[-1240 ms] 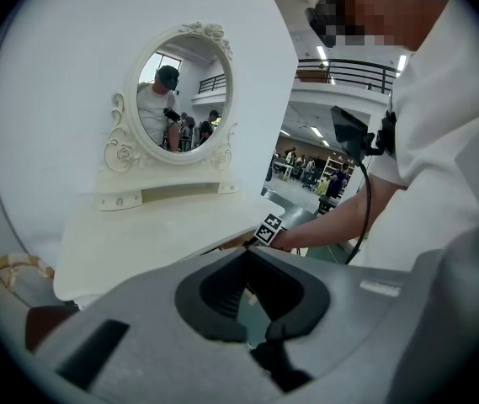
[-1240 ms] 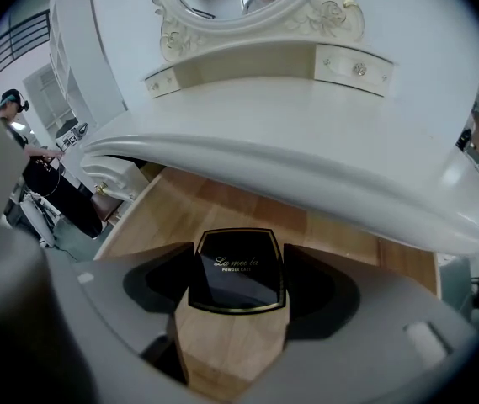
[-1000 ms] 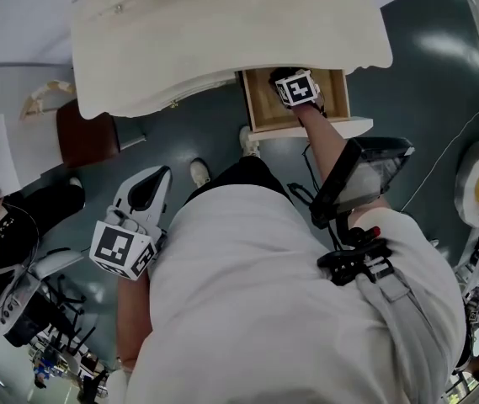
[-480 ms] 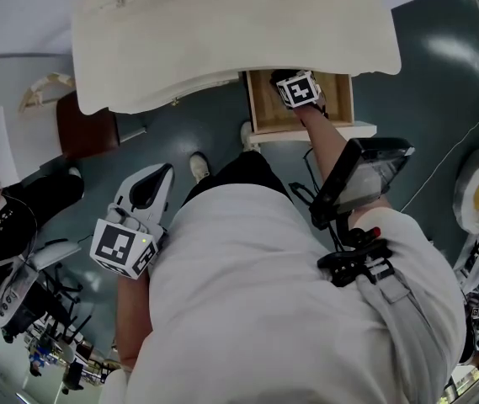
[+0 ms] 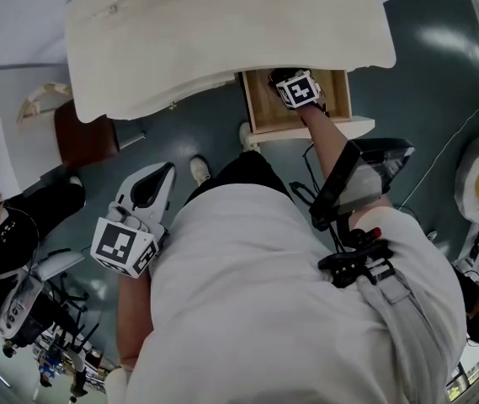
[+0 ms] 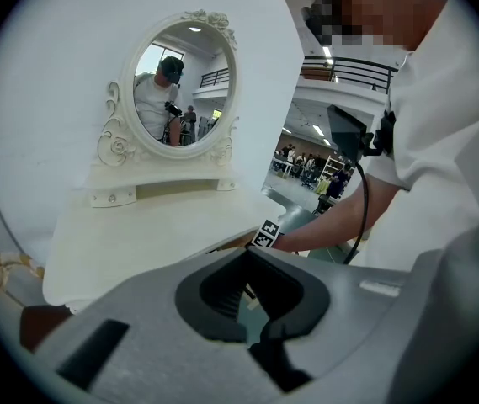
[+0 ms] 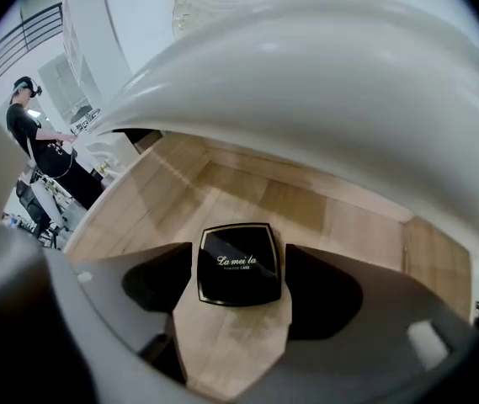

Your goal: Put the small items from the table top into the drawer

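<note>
Little is changing from half a second ago. You are still keeping the right gripper point(image 5: 294, 81) reaching into the open drawer point(image 5: 263, 109) under the front edge of the dressing table point(image 5: 222, 32), with its marker cube in the same spot near the drawer's middle. You are still letting the left gripper point(image 5: 157, 178) hang low at your left side over the grey floor point(image 5: 424, 74), well apart from the dressing table. Only the head view itself is drifting a little, so the table top is sitting slightly differently in it.

The drawer is standing pulled out from the right part of the dressing table's front, showing its pale wooden floor and side walls. In the right gripper view, a black square compact point(image 7: 239, 265) with a thin gold rim and white lettering on its lid is sitting inside the drawer. It is about midway between the left and right walls and nearer the front than the back wall. You are keeping the right gripper's jaws narrowed to the compact's width, one against each of its sides. Whether it is resting on the drawer floor or hovering just above it cannot be told. Bare wood is showing all around it.

The left gripper's jaws are meeting at the tips, holding nothing, and pointing toward the oval mirror point(image 6: 184, 87) at the dressing table's back edge.
</note>
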The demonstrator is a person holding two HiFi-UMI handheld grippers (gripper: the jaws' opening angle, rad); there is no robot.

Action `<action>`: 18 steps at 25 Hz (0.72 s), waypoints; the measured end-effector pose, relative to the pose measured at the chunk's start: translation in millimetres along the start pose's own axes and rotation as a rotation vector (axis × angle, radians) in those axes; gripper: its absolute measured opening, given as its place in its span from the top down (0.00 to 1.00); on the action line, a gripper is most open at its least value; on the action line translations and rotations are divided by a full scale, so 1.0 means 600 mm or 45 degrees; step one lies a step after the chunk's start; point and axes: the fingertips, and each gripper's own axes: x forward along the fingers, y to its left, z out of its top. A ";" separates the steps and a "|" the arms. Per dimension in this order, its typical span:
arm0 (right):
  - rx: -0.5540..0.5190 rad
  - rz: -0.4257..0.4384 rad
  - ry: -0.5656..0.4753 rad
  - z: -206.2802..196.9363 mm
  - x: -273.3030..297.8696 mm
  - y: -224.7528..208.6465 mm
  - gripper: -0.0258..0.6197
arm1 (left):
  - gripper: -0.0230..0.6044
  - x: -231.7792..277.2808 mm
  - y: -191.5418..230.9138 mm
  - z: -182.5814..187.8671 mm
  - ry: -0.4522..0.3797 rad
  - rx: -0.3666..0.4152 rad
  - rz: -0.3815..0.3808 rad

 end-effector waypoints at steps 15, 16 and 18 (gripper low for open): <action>0.023 -0.124 -0.044 0.005 -0.088 0.026 0.67 | 0.96 -0.045 0.021 -0.013 -0.078 0.081 -0.134; 0.024 -0.140 -0.047 0.004 -0.096 0.030 0.73 | 0.96 -0.051 0.022 -0.014 -0.083 0.090 -0.142; 0.021 -0.179 -0.058 0.002 -0.113 0.039 0.83 | 0.96 -0.065 0.025 -0.019 -0.097 0.101 -0.158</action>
